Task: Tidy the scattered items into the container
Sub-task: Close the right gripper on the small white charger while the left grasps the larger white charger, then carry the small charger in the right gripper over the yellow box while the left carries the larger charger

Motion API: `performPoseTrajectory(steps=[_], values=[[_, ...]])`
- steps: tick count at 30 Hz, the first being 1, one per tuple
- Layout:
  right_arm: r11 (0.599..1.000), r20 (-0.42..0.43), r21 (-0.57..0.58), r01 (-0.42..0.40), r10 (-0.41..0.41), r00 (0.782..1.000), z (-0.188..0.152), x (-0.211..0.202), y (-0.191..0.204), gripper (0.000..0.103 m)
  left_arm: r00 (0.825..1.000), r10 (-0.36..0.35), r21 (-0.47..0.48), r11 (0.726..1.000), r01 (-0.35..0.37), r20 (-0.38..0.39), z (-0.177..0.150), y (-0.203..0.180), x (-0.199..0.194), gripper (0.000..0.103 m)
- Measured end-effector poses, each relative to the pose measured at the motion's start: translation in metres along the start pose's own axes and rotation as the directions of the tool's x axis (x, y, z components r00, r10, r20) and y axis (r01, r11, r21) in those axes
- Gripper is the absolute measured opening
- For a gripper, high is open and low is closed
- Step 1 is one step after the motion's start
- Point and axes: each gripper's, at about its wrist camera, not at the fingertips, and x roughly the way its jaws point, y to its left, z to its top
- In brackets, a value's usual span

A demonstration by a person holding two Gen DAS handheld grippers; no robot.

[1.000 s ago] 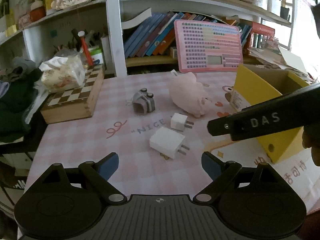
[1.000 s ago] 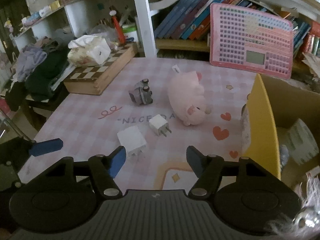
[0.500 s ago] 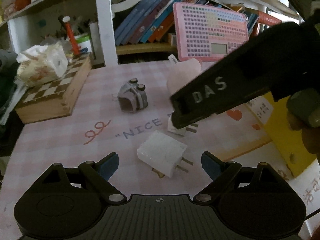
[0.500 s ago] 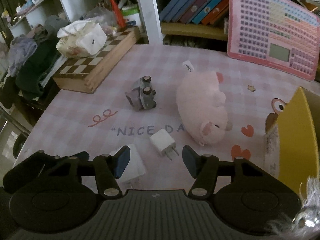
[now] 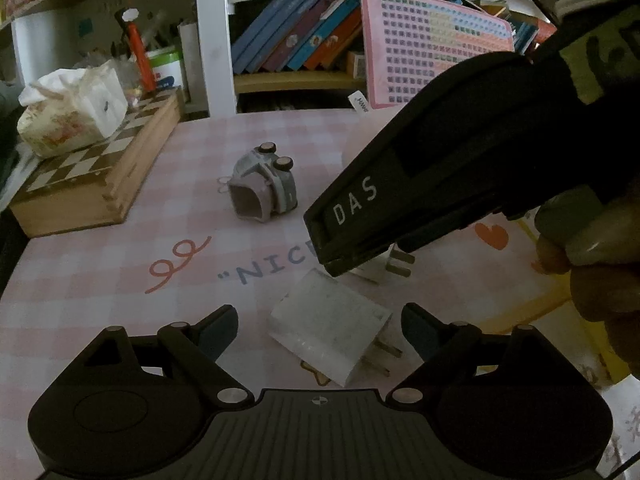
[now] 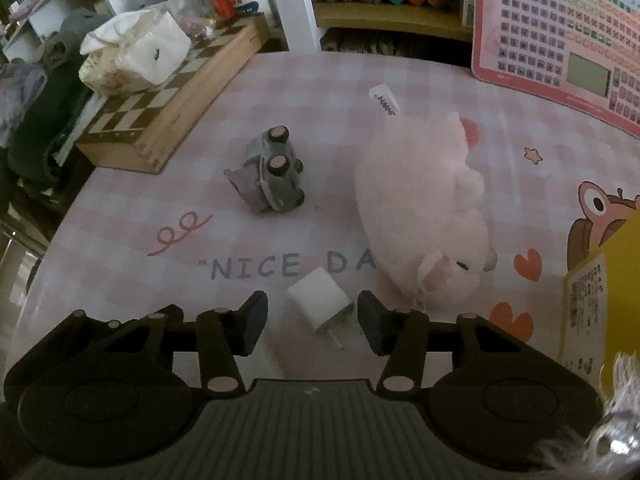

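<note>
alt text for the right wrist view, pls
The right hand-held gripper is closing around a small white plug charger on a pink checked tablecloth, pads not yet touching. Beyond lie a pink plush pig and a tipped grey toy car.

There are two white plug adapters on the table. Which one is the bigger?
The bigger white adapter lies between the left hand-held gripper's closing jaws, untouched. The smaller adapter, nearer the pink plush pig, sits between the right hand-held gripper's closing jaws.

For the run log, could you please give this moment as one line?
left gripper: closing around large charger, not touching | right gripper: closing around small charger, not touching | toy car, plush pig: on table
</note>
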Motion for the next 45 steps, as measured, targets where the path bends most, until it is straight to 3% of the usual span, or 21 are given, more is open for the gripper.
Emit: performPoseTrajectory(steps=[6, 15, 27, 45], values=[[1.0, -0.013, -0.027, 0.015, -0.015, 1.0, 0.0, 0.007, -0.001, 0.035, 1.0, -0.007, 0.003, 1.0, 0.007, 0.012, -0.002, 0.001, 0.002, 0.065], [0.997, 0.017, -0.071, 0.015, -0.014, 1.0, -0.005, -0.002, 0.003, 0.03, 1.0, -0.011, -0.035, 0.999, 0.011, -0.006, -0.006, 0.011, -0.009, 0.064], [0.998, 0.072, -0.065, -0.022, 0.026, 0.997, -0.024, -0.042, 0.022, 0.03, 0.999, 0.002, -0.054, 0.999, -0.001, 0.032, -0.017, 0.026, -0.063, 0.064], [0.996, 0.158, -0.082, -0.047, 0.059, 0.986, -0.097, -0.138, 0.045, 0.03, 0.992, -0.064, -0.029, 0.997, 0.067, 0.11, -0.04, 0.032, -0.163, 0.064]])
